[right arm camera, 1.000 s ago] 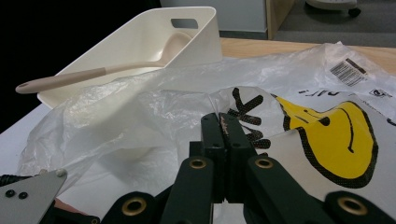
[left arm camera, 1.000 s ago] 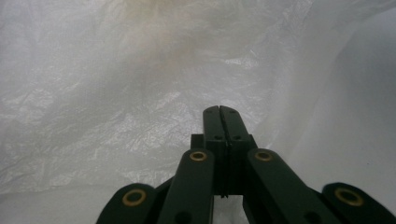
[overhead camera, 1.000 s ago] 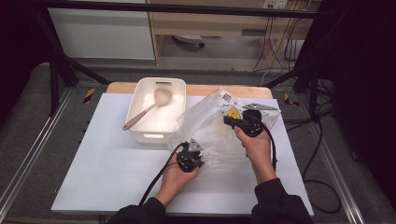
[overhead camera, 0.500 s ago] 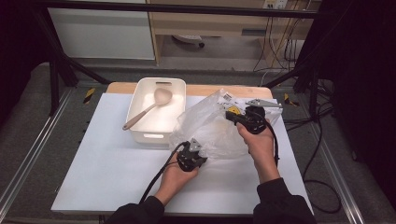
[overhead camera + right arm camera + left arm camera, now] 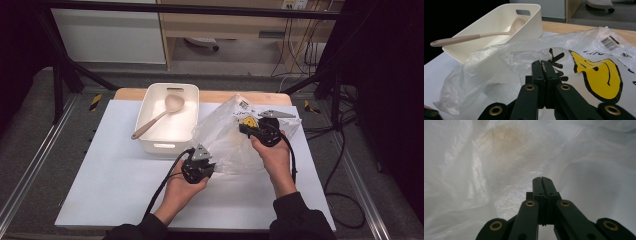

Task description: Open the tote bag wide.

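From above, my table (image 5: 100,190) with its white top spans the middle of the frame, a wooden edge showing at its far side, grey floor and metal rails around it, a pale cabinet and cables across the top. The white tub (image 5: 170,120) stands left of centre with a spoon (image 5: 157,119) lying in it, bowl toward the far end.

The bag (image 5: 227,137) sits just right of the tub, at centre: clear, crumpled plastic, puffed up. The high view shows its whole outline; my right gripper view adds what that one blurs, a yellow and black print in the right half of the frame, a barcode at upper right, and the spoon's handle poking over the tub's rim at upper left. My left gripper view gives pale film on all sides, with a brownish smudge at upper left.

My left tongs (image 5: 541,180) are closed tight, the tip buried against the bag's near edge; whether film is pinched I cannot tell. My right tongs (image 5: 541,63) are closed too, on the bag's upper fold.
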A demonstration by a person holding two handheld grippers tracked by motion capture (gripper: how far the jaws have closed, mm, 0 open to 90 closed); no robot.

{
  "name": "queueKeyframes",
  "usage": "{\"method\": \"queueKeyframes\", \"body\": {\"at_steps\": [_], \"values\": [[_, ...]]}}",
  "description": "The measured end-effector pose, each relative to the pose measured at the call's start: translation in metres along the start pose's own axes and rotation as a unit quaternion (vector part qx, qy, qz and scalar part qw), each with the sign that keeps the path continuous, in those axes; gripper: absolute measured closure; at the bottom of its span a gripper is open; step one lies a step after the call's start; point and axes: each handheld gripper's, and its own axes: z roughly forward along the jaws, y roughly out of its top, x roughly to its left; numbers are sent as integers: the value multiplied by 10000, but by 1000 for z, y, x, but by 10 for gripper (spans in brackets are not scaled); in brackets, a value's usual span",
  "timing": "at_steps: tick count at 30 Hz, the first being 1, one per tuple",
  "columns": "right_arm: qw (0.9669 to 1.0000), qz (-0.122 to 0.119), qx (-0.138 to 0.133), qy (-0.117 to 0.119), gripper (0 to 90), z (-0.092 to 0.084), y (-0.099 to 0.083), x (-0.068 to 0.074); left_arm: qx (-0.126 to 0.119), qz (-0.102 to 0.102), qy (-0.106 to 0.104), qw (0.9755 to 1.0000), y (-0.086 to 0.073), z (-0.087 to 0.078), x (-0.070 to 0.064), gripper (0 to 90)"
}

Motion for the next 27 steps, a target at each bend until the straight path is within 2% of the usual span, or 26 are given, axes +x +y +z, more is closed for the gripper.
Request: {"method": "queueKeyframes", "body": {"at_steps": [3, 7, 12, 16, 20, 25, 27], "values": [[10000, -24, 42, 9, 900, 1, -1, 2, -61, -6, -1, 10000, 8, -17, -1, 900], [10000, -54, 79, 21, 900, 2, -3, 3, -151, -180, -57, 9997, 20, -37, 6, 900], [9999, -54, 111, 44, 900, 2, -4, 4, -194, -115, 242, 9995, 34, -59, 20, 900], [9999, -91, 132, 60, 900, 2, -5, 5, -222, -231, 557, 9979, 44, -74, 34, 755], [9998, -127, 155, 68, 900, 2, -5, 5, -256, -242, 813, 9961, 50, -87, 46, 580], [9998, -109, 121, 77, 900, 1, -4, 6, -266, -251, 1174, 9924, 56, -98, 64, 373], [9998, -119, 117, 81, 900, 0, -3, 7, -307, -271, 1276, 9910, 57, -102, 72, 330]]}}
